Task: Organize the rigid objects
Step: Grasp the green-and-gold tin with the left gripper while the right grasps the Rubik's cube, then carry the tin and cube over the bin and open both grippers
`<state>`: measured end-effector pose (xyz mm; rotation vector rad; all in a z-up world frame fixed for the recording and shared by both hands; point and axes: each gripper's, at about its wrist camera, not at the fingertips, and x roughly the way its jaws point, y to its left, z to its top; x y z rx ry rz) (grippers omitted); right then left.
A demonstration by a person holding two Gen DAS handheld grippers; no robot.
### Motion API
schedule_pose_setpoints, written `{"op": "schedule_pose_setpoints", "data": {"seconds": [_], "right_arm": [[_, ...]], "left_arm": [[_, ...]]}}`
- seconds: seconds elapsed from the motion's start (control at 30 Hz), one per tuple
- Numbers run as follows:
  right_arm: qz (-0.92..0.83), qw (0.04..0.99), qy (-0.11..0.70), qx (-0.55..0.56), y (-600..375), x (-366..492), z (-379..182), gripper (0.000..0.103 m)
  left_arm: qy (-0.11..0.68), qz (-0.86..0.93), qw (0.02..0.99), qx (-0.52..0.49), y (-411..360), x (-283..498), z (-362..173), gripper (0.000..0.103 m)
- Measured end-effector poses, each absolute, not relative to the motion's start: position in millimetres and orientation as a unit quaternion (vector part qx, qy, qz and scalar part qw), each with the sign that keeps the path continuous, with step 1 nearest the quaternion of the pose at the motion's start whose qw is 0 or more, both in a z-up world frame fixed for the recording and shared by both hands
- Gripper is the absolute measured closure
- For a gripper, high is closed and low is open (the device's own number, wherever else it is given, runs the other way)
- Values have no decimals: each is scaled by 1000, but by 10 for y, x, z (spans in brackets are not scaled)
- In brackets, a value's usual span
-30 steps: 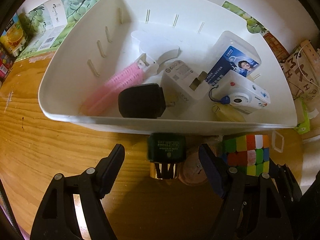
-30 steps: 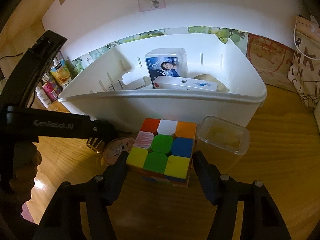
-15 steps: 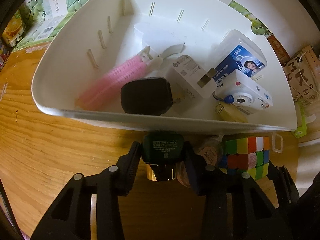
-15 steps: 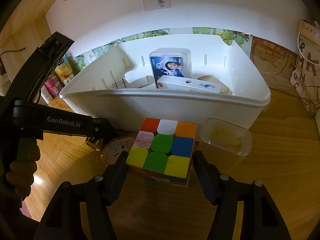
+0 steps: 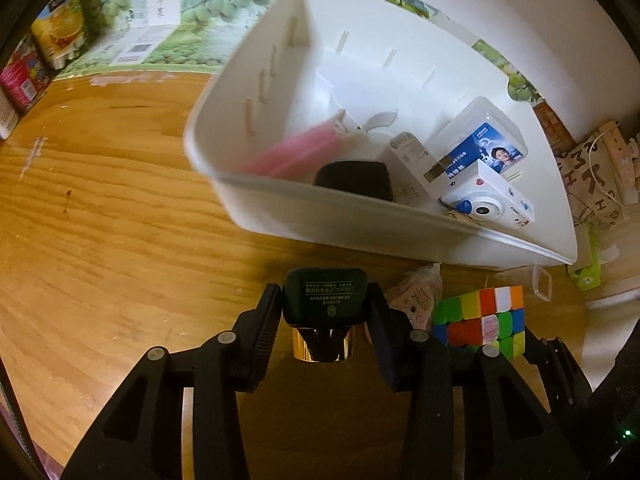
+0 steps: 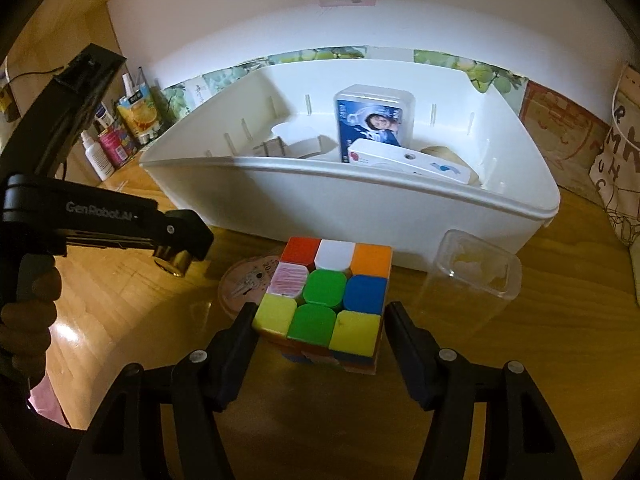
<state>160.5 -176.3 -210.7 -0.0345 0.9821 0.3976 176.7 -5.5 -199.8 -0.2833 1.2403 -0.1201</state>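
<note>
Dark green bottle (image 5: 325,295), gold cap toward the camera, clamped between the left gripper (image 5: 325,312) jaws and, it seems, lifted clear of the table (image 5: 100,248), just short of the near rim of the white bin (image 5: 360,216); likely bound for the bin. Cube (image 6: 326,296) sits between the right gripper (image 6: 320,330) jaws, which look closed against its sides, near the bin's front wall. One pink disc (image 6: 244,284) lies flat between bottle and cube. One clear box (image 6: 476,270) stands at the bin's right front corner. Inside the bin: one camera (image 5: 490,200), one blue-label box (image 5: 484,148), one black block (image 5: 354,180), one pink brush (image 5: 296,152), one white adapter (image 5: 408,156).
</note>
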Motion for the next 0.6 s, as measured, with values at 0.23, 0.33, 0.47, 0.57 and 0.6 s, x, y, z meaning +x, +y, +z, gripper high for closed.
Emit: {"op": "schedule_pose_setpoints", "data": {"seconds": [0.23, 0.33, 0.47, 0.57, 0.6], "right_arm": [[221, 867, 445, -40, -1579, 1418, -1918, 45], [229, 870, 435, -47, -1512, 1352, -1851, 45], [238, 874, 420, -43, -1451, 1321, -1721, 45], [243, 882, 401, -44, -1399, 1332, -1574, 45], [245, 885, 394, -45, -1381, 1340, -1526, 45]], "left_arm": [[559, -37, 820, -121, 135, 1528, -1796, 57], [547, -30, 829, -115, 204, 1436, -1701, 57], [534, -22, 838, -109, 340, 1315, -1573, 57], [522, -23, 847, -96, 407, 1236, -1470, 57], [519, -23, 849, -95, 434, 1215, -1442, 57]]}}
